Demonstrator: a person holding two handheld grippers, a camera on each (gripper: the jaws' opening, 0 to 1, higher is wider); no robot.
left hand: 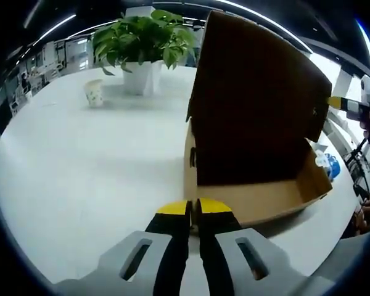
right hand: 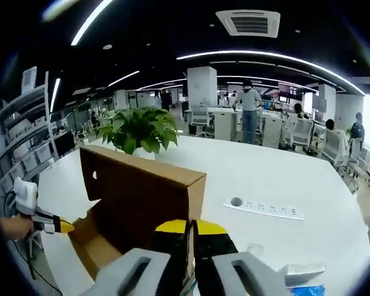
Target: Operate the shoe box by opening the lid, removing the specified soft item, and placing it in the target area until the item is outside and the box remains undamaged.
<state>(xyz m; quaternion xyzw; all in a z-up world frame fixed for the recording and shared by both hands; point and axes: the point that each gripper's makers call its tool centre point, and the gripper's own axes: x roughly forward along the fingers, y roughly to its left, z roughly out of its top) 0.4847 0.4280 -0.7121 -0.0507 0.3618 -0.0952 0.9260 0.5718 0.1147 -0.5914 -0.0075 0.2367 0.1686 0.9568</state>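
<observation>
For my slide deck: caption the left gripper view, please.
Left gripper, jaws together, faces the open shoe box on a white table.

Matt brown cardboard shoe box (left hand: 259, 123), smooth glossy white table (left hand: 92, 160), paper cup (left hand: 94, 92)

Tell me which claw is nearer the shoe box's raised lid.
Right. The right claw sits at the free edge of the lid, seemingly pinching it. The left claw is lower, by the front wall of the box base.

Bright ceiling strips (right hand: 259, 57) (edges bend), mild blur.
</observation>
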